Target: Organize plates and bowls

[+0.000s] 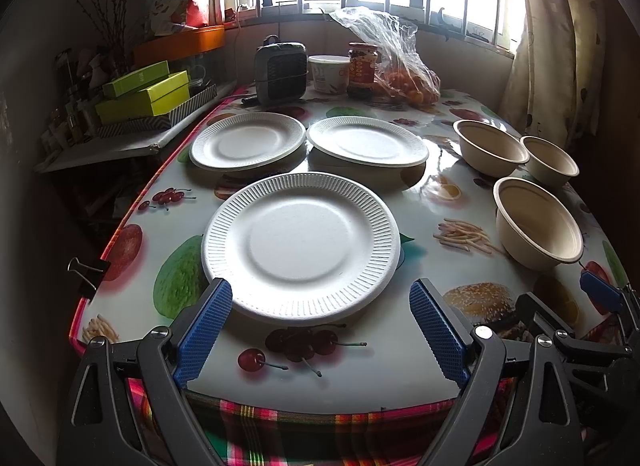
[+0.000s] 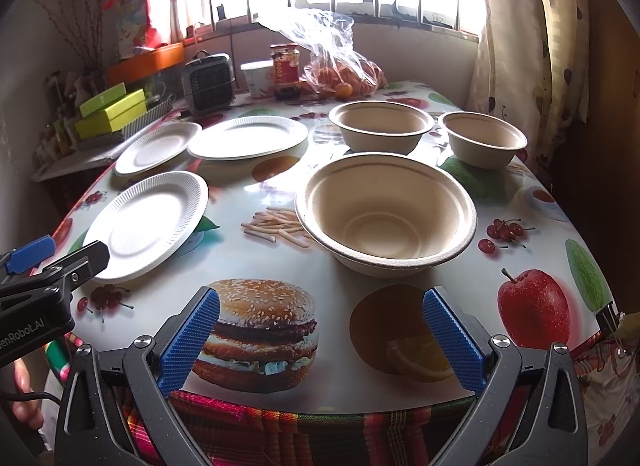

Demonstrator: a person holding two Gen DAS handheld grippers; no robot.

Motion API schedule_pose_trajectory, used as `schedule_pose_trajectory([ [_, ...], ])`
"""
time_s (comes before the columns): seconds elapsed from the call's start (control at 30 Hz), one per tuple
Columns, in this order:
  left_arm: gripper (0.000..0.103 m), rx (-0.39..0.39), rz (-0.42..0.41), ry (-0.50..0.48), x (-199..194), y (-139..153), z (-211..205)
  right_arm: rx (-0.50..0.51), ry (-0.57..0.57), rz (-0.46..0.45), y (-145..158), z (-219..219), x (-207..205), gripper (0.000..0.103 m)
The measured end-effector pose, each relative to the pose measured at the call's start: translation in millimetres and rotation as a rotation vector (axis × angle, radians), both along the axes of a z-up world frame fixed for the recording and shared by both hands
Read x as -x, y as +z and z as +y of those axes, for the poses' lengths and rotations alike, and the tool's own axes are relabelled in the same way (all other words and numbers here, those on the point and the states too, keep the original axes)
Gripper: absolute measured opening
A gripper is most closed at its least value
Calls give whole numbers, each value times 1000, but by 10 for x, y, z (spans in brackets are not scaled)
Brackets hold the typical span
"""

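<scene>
Three white ribbed paper plates lie apart on the fruit-print table: a near plate (image 1: 300, 244) (image 2: 146, 221) and two far ones (image 1: 246, 139) (image 1: 366, 141). Three beige bowls stand upright on the right: a near bowl (image 1: 538, 221) (image 2: 386, 209) and two behind it (image 2: 382, 123) (image 2: 482, 137). My left gripper (image 1: 322, 294) is open at the table's front edge, its blue pads either side of the near plate's front rim. My right gripper (image 2: 322, 306) is open over the burger print, just short of the near bowl. Neither holds anything.
At the back of the table stand a small grey heater (image 1: 280, 71), a white tub (image 1: 328, 71), a jar (image 1: 362, 69) and a plastic bag of oranges (image 1: 404, 65). Green boxes (image 1: 144, 95) sit on a shelf to the left. A binder clip (image 1: 86, 270) grips the left edge.
</scene>
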State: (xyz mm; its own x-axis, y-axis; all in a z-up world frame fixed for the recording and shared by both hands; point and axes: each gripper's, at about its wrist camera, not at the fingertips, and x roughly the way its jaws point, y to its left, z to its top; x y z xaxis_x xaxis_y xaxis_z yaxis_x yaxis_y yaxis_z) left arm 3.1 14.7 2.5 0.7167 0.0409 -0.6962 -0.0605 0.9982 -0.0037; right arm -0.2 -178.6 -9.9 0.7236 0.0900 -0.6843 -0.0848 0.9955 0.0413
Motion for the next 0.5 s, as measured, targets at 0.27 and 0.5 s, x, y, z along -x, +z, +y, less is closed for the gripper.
schedule_pose_trajectory([
  [0.27, 91, 1, 0, 1, 5, 1, 11, 1, 1, 0, 3, -3, -6, 103],
  [0.5, 91, 1, -1, 2, 5, 2, 17, 2, 0, 0, 1, 2, -4, 103],
])
